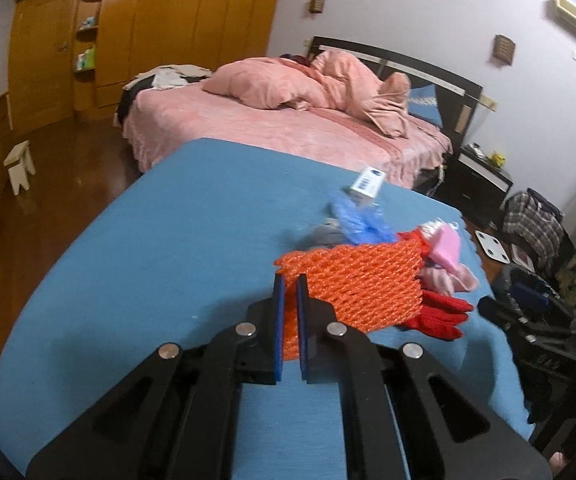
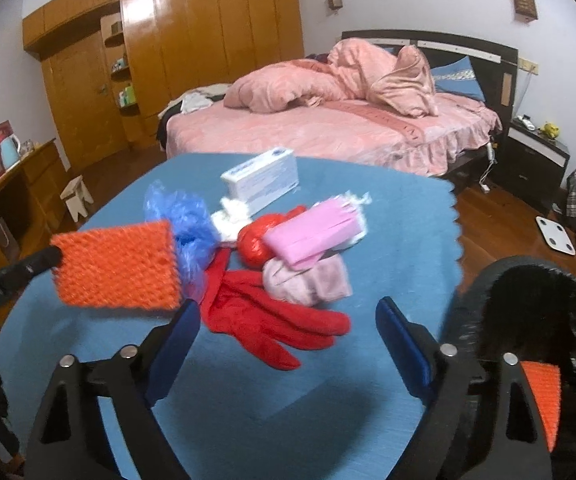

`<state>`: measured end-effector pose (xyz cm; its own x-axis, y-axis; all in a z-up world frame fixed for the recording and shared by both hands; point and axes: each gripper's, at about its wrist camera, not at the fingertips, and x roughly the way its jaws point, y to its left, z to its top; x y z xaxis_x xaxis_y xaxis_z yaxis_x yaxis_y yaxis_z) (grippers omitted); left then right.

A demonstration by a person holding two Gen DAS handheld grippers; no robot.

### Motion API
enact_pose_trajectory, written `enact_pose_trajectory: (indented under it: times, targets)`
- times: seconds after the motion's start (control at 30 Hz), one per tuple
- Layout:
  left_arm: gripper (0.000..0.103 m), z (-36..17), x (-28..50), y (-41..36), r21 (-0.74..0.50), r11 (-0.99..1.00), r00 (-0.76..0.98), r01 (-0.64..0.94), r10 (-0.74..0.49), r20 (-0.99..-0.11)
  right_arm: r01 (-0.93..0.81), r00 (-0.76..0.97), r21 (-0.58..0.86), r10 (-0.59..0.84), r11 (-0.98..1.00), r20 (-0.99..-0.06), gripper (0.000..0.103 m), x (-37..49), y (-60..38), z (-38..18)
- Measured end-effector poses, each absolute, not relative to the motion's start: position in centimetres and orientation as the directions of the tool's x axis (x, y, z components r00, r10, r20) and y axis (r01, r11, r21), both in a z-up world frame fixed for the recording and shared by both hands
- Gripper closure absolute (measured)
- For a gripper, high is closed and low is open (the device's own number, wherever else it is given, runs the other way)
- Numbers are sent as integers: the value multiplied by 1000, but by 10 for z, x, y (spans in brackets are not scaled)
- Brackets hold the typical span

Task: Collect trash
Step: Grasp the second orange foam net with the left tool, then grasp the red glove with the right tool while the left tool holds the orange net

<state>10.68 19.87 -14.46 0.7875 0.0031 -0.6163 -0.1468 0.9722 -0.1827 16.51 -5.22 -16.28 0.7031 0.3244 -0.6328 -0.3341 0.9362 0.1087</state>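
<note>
An orange foam net (image 1: 356, 280) hangs above the blue-covered table (image 1: 167, 260), with my left gripper (image 1: 290, 286) shut on its left edge. The right wrist view shows the same orange foam net (image 2: 119, 264) raised at the left. My right gripper (image 2: 288, 308) is open, hovering just over a red glove (image 2: 271, 320), and nothing is pinched between its fingers. Beyond the glove lie a pale pink cloth (image 2: 308, 280), a pink pack (image 2: 312, 232), a red bag (image 2: 255, 240), a blue plastic bag (image 2: 183, 216), white tissue (image 2: 227, 220) and a white box (image 2: 263, 178).
A dark, fur-edged thing (image 2: 528, 300) sits at the table's right edge, with an orange piece (image 2: 540, 400) beside it. Behind the table are a pink bed (image 2: 328, 132), a small stool (image 2: 77, 196), a nightstand (image 2: 536, 152) and a white floor scale (image 2: 556, 236).
</note>
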Motion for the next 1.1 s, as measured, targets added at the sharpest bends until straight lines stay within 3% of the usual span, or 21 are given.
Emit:
enact_pose_trajectory:
  times: [0.3,0.4,0.47,0.53,0.63,0.93,1.03,1.1]
  targets:
    - [98,-161,109,219,-177,967,769,-182,28,-638,-346,644,94,309,933,-700,37,185,-20,-198]
    - [98,-163,110,221,-179,967,767,-182,26,-641,-365,609,95,315,926,-728,55,190,-14,-205]
    - [98,-164,110,222,-182,966,767,-183,24,-641,-376,591,96,319,922,-741,78,189,-12,-208]
    - [98,-163,110,223,-184,966,768,-182,23,-640,-403,565,121,351,907,-746,93,188,-11,-209]
    - [98,-160,109,220,-181,967,774,-178,24,-633,-426,553,134,375,895,-744,99,183,-10,-207]
    - [98,-149,105,213,-178,971,790,-160,18,-613,-440,586,133,397,888,-707,98,171,-18,-183]
    - [98,-149,105,213,-177,971,789,-159,17,-614,-427,579,132,383,894,-720,94,175,-18,-188]
    - [98,-151,106,212,-177,972,785,-157,14,-619,-426,568,134,380,895,-730,83,179,-16,-193]
